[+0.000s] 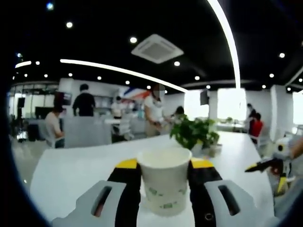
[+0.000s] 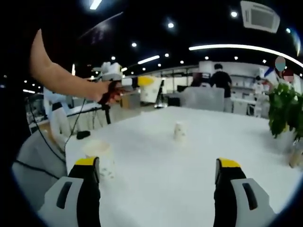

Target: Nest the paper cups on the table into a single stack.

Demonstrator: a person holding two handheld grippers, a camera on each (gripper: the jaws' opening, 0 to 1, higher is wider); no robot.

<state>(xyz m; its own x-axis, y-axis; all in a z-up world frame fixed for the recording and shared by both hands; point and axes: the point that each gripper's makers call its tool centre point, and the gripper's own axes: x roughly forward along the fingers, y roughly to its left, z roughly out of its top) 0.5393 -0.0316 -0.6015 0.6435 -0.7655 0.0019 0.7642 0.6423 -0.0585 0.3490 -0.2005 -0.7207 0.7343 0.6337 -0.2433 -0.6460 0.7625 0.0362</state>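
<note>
- We see a paper cup (image 1: 164, 179) upright, pinched between our left gripper (image 1: 164, 166) fingers above the white tabletop (image 1: 71, 170).
- Our right gripper (image 2: 158, 166) fingers stand wide apart, holding nothing.
- Two more cups sit on the tabletop: near cup (image 2: 100, 158), far cup (image 2: 179, 130).

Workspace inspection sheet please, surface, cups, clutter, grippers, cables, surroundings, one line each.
Surface: white table, mostly bare.
Job's things: held cup between left jaws; near cup and far cup standing apart on the table.
Clutter: potted plant at the table's edge.
Grippers: left gripper shut on the held cup; right gripper open, nothing between its jaws.
Cables: black cable hanging beside the table.
Surroundings: open office, people at desks, ceiling lights.
</note>
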